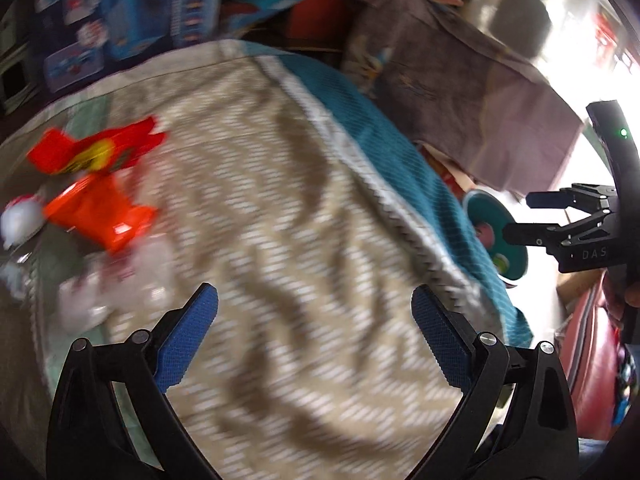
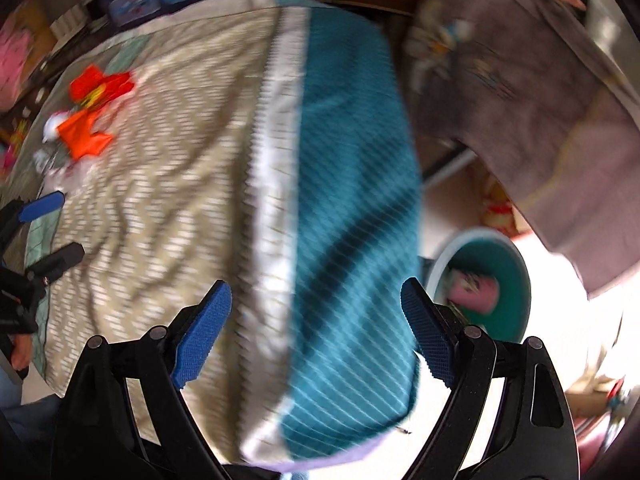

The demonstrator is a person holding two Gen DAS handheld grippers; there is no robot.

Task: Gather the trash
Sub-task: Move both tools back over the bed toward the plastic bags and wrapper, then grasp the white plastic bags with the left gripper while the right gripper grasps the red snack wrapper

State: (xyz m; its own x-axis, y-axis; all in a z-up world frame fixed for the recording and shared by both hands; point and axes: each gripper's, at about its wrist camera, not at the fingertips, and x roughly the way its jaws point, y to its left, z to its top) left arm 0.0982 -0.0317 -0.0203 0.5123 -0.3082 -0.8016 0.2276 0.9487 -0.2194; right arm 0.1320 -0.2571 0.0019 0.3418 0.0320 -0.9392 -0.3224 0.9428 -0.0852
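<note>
1. Nearest our cameras, the left gripper (image 1: 314, 340) has its blue pads spread wide with nothing between them; the right gripper (image 2: 316, 332) is likewise spread and empty; both hang above the blanket (image 1: 260, 220).
2. The trash lies bunched at the blanket's far left: a red wrapper (image 1: 98, 152), an orange wrapper (image 1: 100, 210) just beside it, a white lump (image 1: 20, 216) touching the orange one, and crumpled clear plastic (image 1: 116, 288) nearer us; motion blur hides what exactly these are.
3. The bin (image 2: 508, 280), teal inside, stands on the floor off the blanket's right edge, close to our right gripper; something pink (image 2: 474, 290) already lies in it, so we judge that a part of the collecting may be done.
4. What is left, as far as we can see: all four pieces on the blanket; none is touched by either gripper.
5. We judge the left gripper the better placed for the pile, the right for the bin; the pieces are well apart from the bin, so each needs a carry across.
</note>
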